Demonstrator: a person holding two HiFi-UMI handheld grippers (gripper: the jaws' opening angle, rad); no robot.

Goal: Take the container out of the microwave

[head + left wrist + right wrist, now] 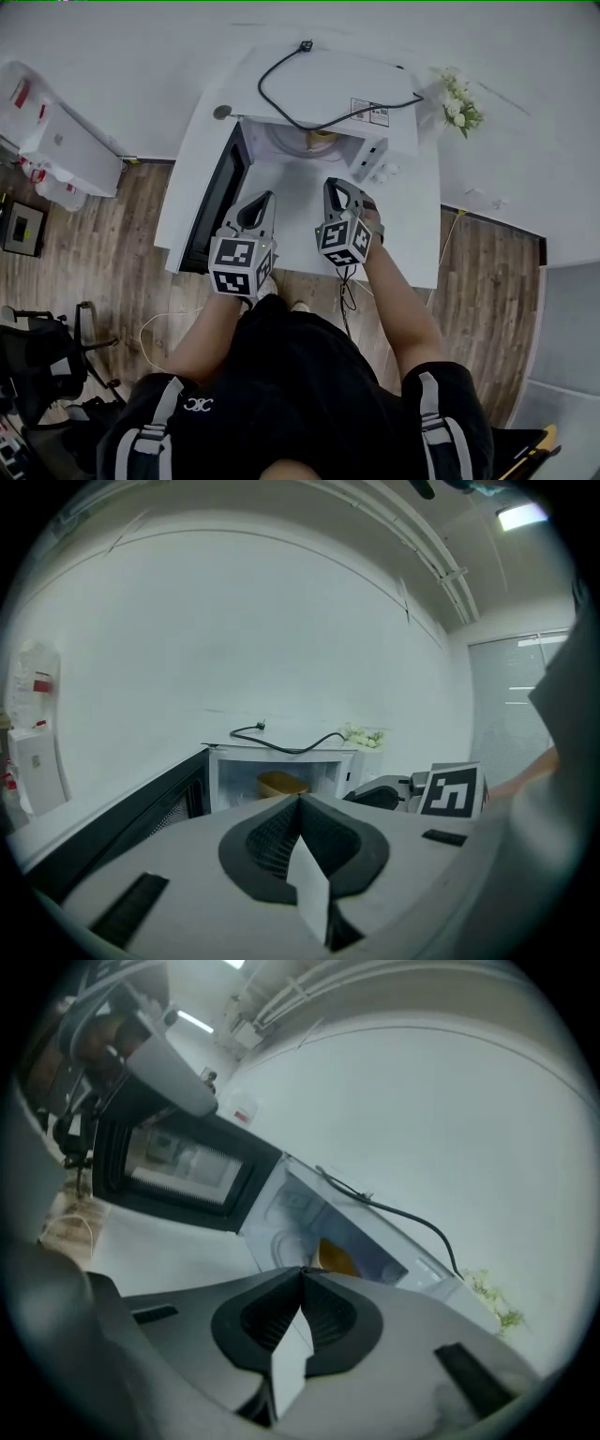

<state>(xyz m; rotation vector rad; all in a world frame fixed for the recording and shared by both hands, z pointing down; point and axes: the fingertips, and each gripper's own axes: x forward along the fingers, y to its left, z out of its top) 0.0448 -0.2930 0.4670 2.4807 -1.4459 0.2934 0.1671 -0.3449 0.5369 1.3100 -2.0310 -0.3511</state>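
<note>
**Container Removal: Approach Stage, Door Open**

**Step in hand.** The microwave stands on the white table with its door swung fully out to the left. The container, a tan-orange vessel, sits inside the cavity on the turntable and is not yet touched. Judged from this, the door-opening step is complete and the reach for the container is in hand.

**Tongs state.** The left tongs are clenched with nothing between the jaws. The right tongs are likewise clenched and empty.

**Pose.** Both tongs are held side by side over the table, in front of the cavity mouth and apart from it. Both point toward the opening and slightly downward. The right gripper view shows the scene tilted, so the right tongs sit rolled about their own axis. Both forearms extend forward from the body.

**Next move.** At least one pair of tongs must release its jaws before entering. It should then advance level into the cavity, keep off the door and cavity walls, and bracket the container rim.
</note>
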